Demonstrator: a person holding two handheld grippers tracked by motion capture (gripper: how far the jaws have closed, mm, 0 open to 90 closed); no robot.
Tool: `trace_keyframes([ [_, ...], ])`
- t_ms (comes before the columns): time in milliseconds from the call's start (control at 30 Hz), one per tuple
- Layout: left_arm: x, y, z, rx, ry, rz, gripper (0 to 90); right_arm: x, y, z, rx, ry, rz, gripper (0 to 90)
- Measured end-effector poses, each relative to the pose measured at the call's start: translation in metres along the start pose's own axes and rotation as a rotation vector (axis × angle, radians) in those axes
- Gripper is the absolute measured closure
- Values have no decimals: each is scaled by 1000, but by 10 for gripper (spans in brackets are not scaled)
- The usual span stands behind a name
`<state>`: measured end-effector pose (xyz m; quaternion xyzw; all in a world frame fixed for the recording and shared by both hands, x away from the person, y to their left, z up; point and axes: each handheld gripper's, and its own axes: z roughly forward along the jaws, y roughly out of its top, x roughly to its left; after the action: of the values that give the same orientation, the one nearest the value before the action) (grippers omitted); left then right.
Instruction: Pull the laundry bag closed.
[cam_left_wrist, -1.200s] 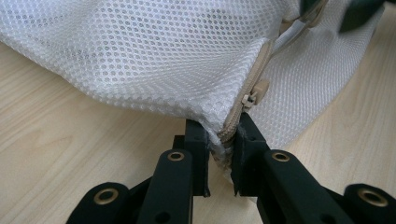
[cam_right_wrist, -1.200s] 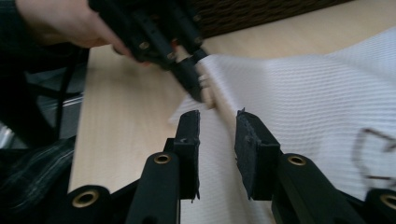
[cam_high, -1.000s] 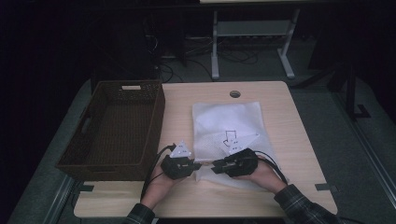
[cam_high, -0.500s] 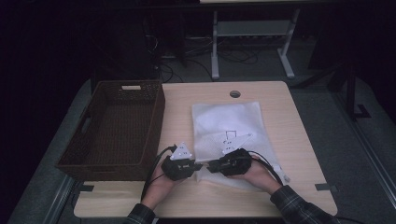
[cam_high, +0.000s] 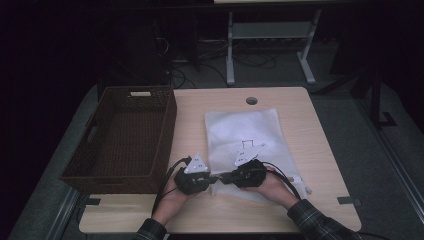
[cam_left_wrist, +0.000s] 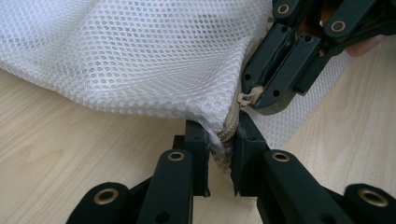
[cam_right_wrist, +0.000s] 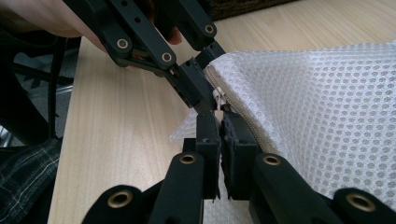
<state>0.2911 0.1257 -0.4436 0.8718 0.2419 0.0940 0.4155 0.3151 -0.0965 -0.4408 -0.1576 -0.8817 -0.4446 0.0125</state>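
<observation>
A white mesh bag (cam_high: 250, 132) lies flat on the wooden table (cam_high: 192, 120), its beige zipper edge (cam_right_wrist: 243, 123) along the near side. My left gripper (cam_left_wrist: 223, 135) is shut on the bag's near left corner, at the end of the zipper. My right gripper (cam_right_wrist: 219, 119) faces it from the right, almost tip to tip. Its jaws have just been closing, and the small beige zipper pull (cam_right_wrist: 218, 100) sits pinched between them. In the high view the left gripper (cam_high: 212, 178) and right gripper (cam_high: 226, 177) meet at the bag's corner, a hand on each.
A dark brown wicker basket (cam_high: 169, 125) stands on the left half of the table, close to the left hand. A round cable hole (cam_high: 251, 100) is near the far edge. Cables trail from both grippers toward the near edge.
The right gripper has edged slightly left toward the left gripper at the bag's corner. The left hand and the bag have stayed where they were.
</observation>
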Motion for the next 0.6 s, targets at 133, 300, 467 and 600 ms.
trace_keyframes([
  [133,0,0,0,1,5,2,792,1,0,0,8,-10,-4,860],
  [300,-1,0,1,10,9,0,797,1,0,1,18,-27,6,862],
  [467,0,0,1,13,3,-6,800,1,-1,1,18,-31,10,863],
  [600,0,0,1,17,5,-12,802,1,-1,1,20,-36,12,863],
])
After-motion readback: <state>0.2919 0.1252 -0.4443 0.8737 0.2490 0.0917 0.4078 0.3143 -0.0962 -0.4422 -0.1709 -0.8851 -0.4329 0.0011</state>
